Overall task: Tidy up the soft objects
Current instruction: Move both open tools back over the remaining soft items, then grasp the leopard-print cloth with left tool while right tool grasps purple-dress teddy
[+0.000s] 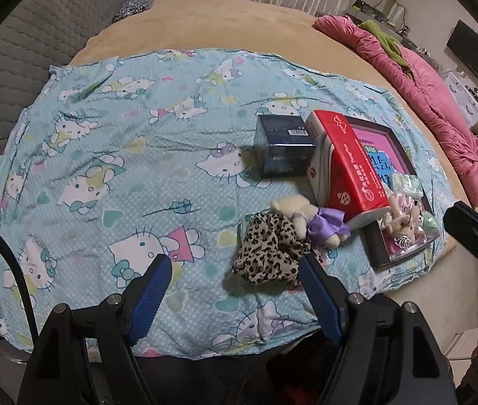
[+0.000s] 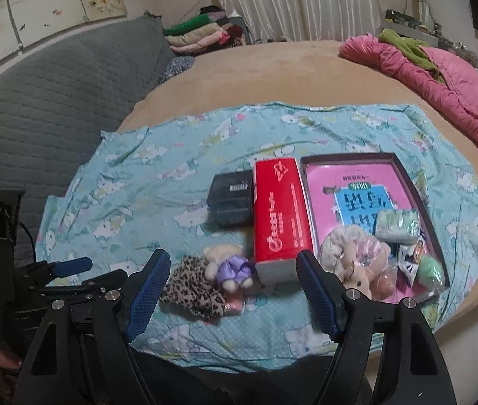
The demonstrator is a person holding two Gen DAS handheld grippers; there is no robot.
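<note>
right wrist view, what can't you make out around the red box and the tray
- Pink item under the leopard-print cloth: mostly covered, identity unclear.
- Pink book in the tray: lower cover hidden by soft toys.
- Red box: print too small to read.
- Dark box: its right side is hidden behind the red box.

A round bed (image 2: 272,77) in tan cover carries a blue cat-print sheet (image 1: 137,155) spread over its near half, with a pink quilt (image 2: 441,77) heaped along the far right edge. On the sheet stand a dark box (image 2: 230,199), a red carton (image 2: 279,209) just beside it, and an open tray (image 2: 423,195) touching the carton's other side. In front of the carton lie a leopard cloth (image 1: 269,253) and a small teddy (image 1: 303,216) in purple, touching each other.
</note>
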